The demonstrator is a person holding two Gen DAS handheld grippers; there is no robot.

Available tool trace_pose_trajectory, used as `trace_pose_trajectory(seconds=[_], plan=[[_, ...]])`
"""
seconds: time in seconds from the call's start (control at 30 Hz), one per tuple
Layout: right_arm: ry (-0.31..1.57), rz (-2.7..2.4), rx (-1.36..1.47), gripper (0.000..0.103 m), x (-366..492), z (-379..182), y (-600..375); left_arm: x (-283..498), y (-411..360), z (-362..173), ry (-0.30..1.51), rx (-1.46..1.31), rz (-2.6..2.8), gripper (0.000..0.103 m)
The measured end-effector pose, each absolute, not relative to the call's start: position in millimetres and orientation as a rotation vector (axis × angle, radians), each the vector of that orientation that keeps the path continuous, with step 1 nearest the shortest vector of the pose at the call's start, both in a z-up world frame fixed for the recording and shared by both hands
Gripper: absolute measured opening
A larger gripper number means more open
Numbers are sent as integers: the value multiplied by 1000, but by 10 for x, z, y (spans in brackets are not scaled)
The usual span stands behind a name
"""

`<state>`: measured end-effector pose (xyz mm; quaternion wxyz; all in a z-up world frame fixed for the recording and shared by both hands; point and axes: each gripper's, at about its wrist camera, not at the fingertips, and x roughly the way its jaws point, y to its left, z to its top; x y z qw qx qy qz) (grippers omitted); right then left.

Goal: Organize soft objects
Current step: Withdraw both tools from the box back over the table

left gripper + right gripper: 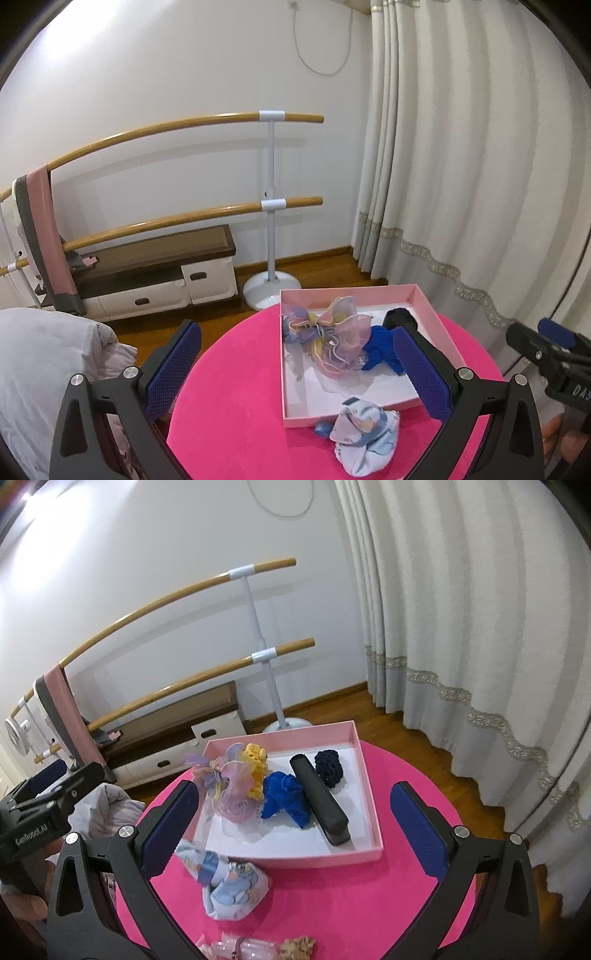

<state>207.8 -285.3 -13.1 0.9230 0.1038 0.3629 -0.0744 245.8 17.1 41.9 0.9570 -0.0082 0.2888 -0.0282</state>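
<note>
A shallow pink box [432, 310] [369, 775] sits on a round pink table [236, 376] [354, 897]. In it lie a pastel organza scrunchie [332, 339] [229, 790], a yellow scrunchie [255, 764], a bright blue scrunchie [382, 347] [284, 799], a dark navy scrunchie [329, 771] and a black bar-shaped object [321, 801]. A light blue printed fabric piece [364, 435] [225, 890] lies on the table in front of the box. My left gripper [299, 365] is open above the table. My right gripper [295, 834] is open above the box's near edge.
A ballet barre stand [271, 199] with a pink-grey cloth [48, 229] stands behind, with a low drawer bench [159, 273]. Curtains [461, 166] hang on the right. A grey-white cushion [44, 369] lies left of the table. Small pink and beige items [258, 949] lie at the table's near edge.
</note>
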Motion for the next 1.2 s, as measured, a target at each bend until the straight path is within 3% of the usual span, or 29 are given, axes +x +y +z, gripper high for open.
trace_pose_trajectory(seconds=[0.63, 1.2], plan=[[714, -200, 222, 103, 975, -255, -2608, 1457, 237, 194, 599, -22, -55, 103], [738, -201, 209, 103, 672, -392, -2420, 986, 377, -39, 633, -40, -54, 103]])
